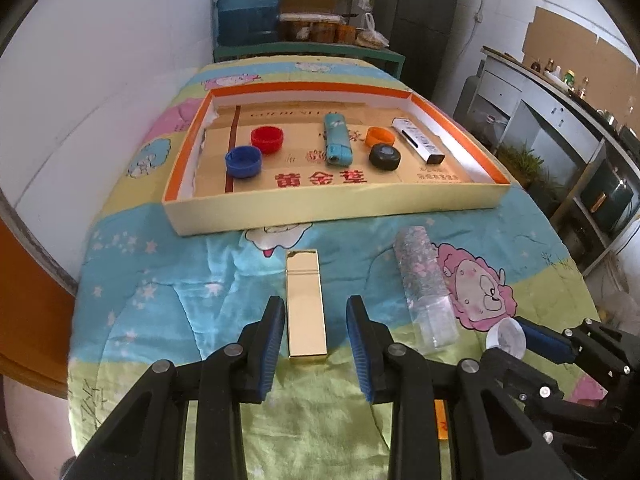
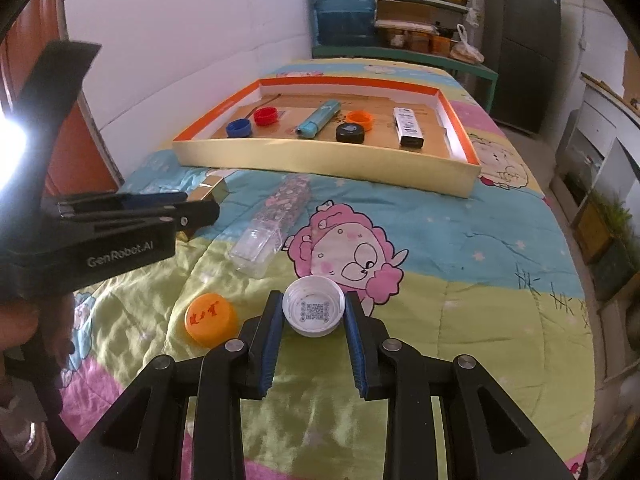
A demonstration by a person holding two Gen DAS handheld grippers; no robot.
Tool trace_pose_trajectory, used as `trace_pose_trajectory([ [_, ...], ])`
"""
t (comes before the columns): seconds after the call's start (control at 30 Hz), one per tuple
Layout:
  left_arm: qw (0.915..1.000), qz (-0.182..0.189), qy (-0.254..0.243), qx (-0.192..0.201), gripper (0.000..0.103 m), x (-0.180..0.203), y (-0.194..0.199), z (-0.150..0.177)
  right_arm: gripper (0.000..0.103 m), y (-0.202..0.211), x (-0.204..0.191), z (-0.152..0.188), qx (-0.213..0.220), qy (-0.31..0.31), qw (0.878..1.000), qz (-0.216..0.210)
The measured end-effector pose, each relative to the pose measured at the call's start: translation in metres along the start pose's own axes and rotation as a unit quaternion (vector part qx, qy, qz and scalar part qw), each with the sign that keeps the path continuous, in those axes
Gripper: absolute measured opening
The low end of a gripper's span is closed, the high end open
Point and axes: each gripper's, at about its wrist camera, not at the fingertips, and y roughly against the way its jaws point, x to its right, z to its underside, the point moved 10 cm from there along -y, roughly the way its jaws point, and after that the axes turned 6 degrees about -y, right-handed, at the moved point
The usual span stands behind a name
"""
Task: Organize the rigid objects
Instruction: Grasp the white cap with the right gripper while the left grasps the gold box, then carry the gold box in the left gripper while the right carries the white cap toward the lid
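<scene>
A shiny gold box (image 1: 306, 304) lies on the cartoon quilt, and my left gripper (image 1: 316, 308) stands open around its near half, with a gap at the right pad. In the right wrist view the left gripper (image 2: 196, 210) sits at the left over that gold box (image 2: 212, 192). My right gripper (image 2: 315, 296) is shut on a white bottle cap (image 2: 313, 312) lying open side up on the quilt; the white cap (image 1: 506, 338) also shows at the right of the left wrist view. An orange cap (image 2: 211, 320) and a clear glitter tube (image 2: 276, 216) lie loose nearby.
A shallow orange-rimmed cardboard tray (image 1: 332, 210) behind holds a blue cap (image 1: 243, 161), red cap (image 1: 267, 140), teal lighter (image 1: 337, 140), orange cap (image 1: 381, 137), black cap (image 1: 385, 156) and a white box (image 1: 418, 140). A white wall runs along the left. Shelves and a water jug (image 2: 344, 4) stand behind.
</scene>
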Motion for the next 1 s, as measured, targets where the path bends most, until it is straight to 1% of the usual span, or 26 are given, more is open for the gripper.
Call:
trace_pose_trajectory([
  [0.1, 0.9999, 0.009, 0.01, 0.001, 0.029, -0.002, -0.002, 0.003, 0.03, 0.0, 0.001, 0.0, 0.0, -0.004, 1.0, -0.001],
  [0.13, 0.9998, 0.01, 0.014, 0.003, 0.02, -0.004, -0.001, 0.003, 0.03, 0.0, 0.001, 0.0, 0.0, -0.004, 1.0, -0.002],
  [0.17, 0.9998, 0.013, 0.018, 0.003, 0.018, -0.006, -0.001, 0.004, 0.03, 0.0, 0.001, 0.0, 0.0, -0.005, 1.0, -0.002],
  [0.27, 0.9992, 0.029, 0.026, 0.01, 0.018, -0.007, 0.002, 0.004, 0.03, -0.001, 0.0, 0.0, 0.001, -0.007, 1.0, -0.003],
  [0.43, 0.999, 0.027, 0.026, 0.023, 0.018, -0.006, 0.009, 0.002, 0.03, 0.002, 0.0, -0.002, 0.004, -0.01, 1.0, -0.004],
  [1.0, 0.9976, -0.01, 0.026, 0.063, 0.018, -0.016, 0.045, -0.023, 0.03, 0.017, -0.011, -0.034, 0.033, 0.01, 0.999, -0.006],
])
